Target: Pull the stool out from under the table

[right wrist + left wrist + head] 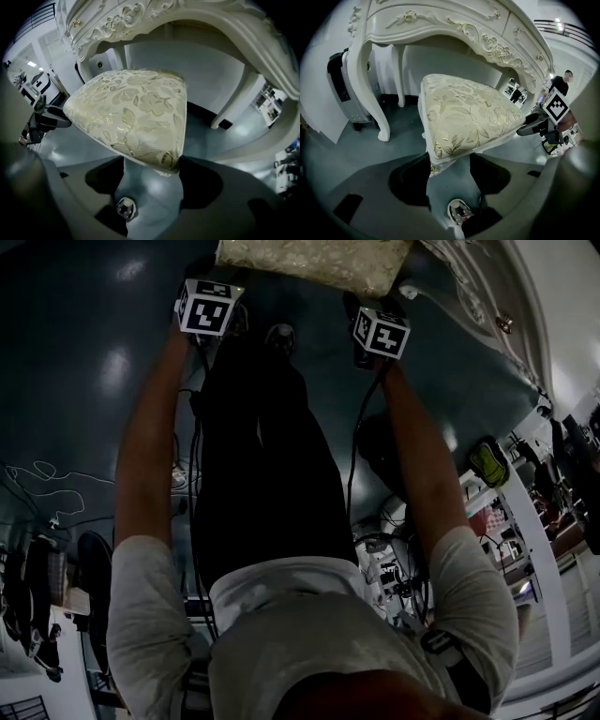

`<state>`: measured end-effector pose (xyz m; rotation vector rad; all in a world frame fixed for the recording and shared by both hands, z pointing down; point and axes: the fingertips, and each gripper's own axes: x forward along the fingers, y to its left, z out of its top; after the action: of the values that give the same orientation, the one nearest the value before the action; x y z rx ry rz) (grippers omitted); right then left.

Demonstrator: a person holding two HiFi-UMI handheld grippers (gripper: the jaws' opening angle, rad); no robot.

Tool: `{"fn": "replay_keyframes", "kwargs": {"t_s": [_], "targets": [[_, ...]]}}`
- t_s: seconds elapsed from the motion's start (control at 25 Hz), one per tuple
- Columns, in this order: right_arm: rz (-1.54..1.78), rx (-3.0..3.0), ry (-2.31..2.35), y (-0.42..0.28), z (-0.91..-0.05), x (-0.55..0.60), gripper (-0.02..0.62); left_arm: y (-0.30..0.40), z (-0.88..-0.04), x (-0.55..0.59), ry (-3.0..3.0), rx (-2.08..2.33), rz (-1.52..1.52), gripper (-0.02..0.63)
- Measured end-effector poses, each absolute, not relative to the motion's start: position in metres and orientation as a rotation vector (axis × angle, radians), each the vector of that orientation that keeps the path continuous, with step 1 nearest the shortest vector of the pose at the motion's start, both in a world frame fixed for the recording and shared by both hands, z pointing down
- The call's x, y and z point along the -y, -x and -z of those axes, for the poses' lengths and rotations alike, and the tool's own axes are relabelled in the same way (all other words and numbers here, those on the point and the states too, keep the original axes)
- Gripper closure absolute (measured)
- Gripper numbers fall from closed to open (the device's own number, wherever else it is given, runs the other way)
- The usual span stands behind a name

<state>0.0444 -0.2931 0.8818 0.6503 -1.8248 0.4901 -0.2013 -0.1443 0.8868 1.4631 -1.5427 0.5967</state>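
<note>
The stool (309,261) has a cream and gold floral cushion and stands at the top of the head view, partly under the ornate white table (487,296). My left gripper (217,282) is at the cushion's near left corner. My right gripper (375,307) is at its near right corner. In the left gripper view the stool (464,117) fills the middle, and its corner sits between the dark jaws of the left gripper (450,161), which close on it. In the right gripper view the right gripper (152,164) grips the stool (136,112) at its corner in the same way.
A curved table leg (370,93) stands left of the stool, and another table leg (234,103) stands at the right. A dark grey appliance (342,89) sits by the wall. My shoe (459,211) is just below the jaws. Cables (47,484) lie on the dark floor.
</note>
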Motion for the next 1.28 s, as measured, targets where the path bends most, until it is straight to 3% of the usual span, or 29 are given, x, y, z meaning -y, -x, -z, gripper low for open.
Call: {"fn": "replay_keyframes", "kwargs": {"t_s": [0.72, 1.0, 1.28], "targets": [[-0.591, 1.774, -0.668, -0.061, -0.880, 0.230, 0.233, 0.194, -0.887, 0.101, -1.479, 1.445, -0.682, 0.351], [-0.642, 1.791, -0.665, -0.083, -0.892, 0.160, 0.232, 0.175, -0.899, 0.035, -1.467, 1.443, -0.721, 0.351], [-0.639, 1.792, -0.661, -0.079, -0.873, 0.169, 0.230, 0.177, -0.882, 0.044, -1.467, 1.452, -0.710, 0.351]]}}
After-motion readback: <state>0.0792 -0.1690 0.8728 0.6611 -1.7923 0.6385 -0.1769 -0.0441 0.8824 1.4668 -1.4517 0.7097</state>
